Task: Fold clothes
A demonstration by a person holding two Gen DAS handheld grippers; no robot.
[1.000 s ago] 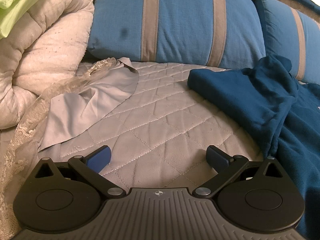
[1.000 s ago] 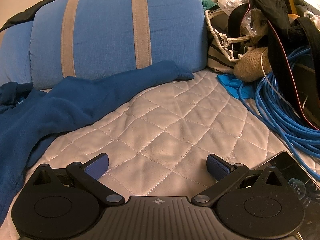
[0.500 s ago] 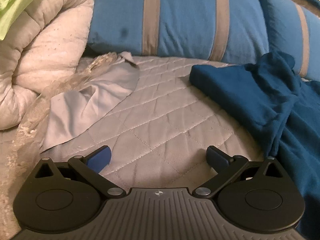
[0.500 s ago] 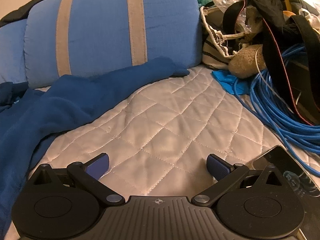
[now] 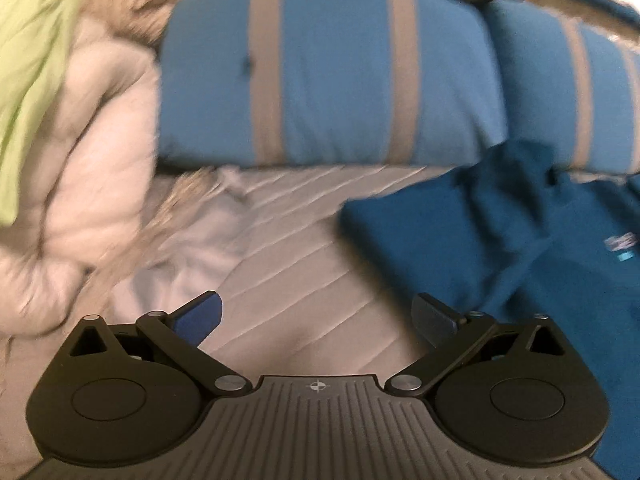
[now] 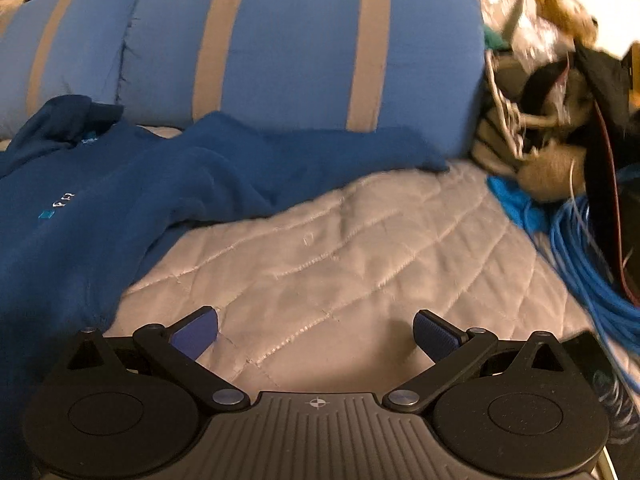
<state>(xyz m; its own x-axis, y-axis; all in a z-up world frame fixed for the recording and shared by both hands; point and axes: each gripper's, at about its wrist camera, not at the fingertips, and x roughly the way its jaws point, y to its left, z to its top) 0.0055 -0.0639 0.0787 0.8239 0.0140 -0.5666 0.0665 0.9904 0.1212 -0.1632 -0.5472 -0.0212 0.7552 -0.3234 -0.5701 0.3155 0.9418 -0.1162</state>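
A dark blue sweatshirt lies spread on the quilted grey bed cover, with a small logo on its chest. In the left wrist view one sleeve end points left, ahead and right of my left gripper, which is open and holds nothing. In the right wrist view the sweatshirt fills the left side, its other sleeve stretched right along the pillow. My right gripper is open over bare quilt, right of the sweatshirt's body.
Blue pillows with grey stripes line the back. A rolled white duvet and a green cloth sit at left, beside a grey fabric piece. At right are a blue cable coil, bags, a plush toy and a phone.
Both grippers swung inward toward the sweatshirt: the left view panned right, the right view panned left, bringing the chest logo into both views. Both stay open. The current frames are motion-blurred.
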